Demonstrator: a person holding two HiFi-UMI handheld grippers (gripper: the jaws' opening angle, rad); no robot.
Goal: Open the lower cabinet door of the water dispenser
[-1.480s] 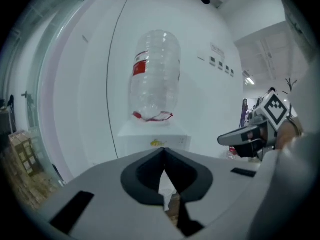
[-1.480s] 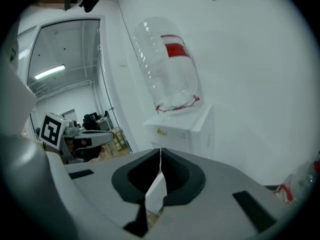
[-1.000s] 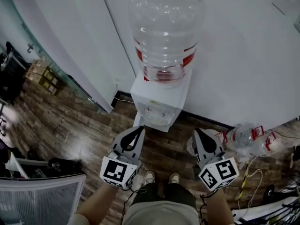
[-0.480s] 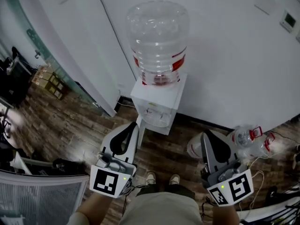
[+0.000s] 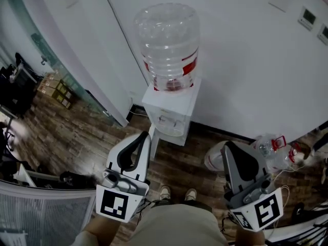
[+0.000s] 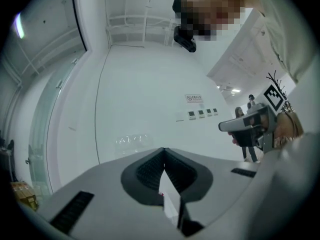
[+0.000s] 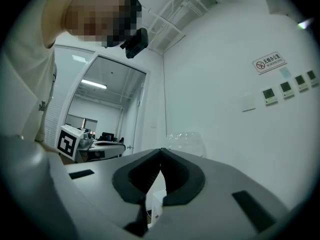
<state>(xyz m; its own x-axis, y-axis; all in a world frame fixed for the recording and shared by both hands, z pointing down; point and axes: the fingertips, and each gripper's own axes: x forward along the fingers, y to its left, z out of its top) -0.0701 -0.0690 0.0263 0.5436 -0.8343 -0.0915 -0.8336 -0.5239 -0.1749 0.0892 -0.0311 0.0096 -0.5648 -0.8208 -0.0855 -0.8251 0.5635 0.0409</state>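
Because the head view looks steeply down, the water dispenser [image 5: 170, 118] shows mainly its top and tap recess. Its lower front is foreshortened and partly covered by the left gripper [image 5: 145, 134]. The lower cabinet door cannot be made out, nor whether it is open or closed. The dispenser stands on the wooden floor [image 5: 77, 137] against the white wall [image 5: 246, 60], ahead of both grippers and apart from them.

The right gripper [image 5: 227, 144] covers part of a white rounded object [image 5: 212, 160] on the floor; what it is cannot be told. In both gripper views the dispenser is mostly hidden behind the gripper bodies. Only the pale outline of its bottle rises above the jaws, and a sliver of white casing shows in the gap below the tips.

Jaw state: in each gripper view the jaws are pressed together at the tips, with nothing between them.

Containers:
- Bottle [image 5: 168, 45]: large, clear, red-banded, inverted on top of the dispenser. It appears nearly empty, though the water level is hard to judge.
- Spare bottles [image 5: 274, 148]: clear, with red fittings, lying on the floor to the right near the wall. No water is visible in them.
- Cardboard boxes [image 5: 60, 90]: on the floor at far left. Their contents are not visible.
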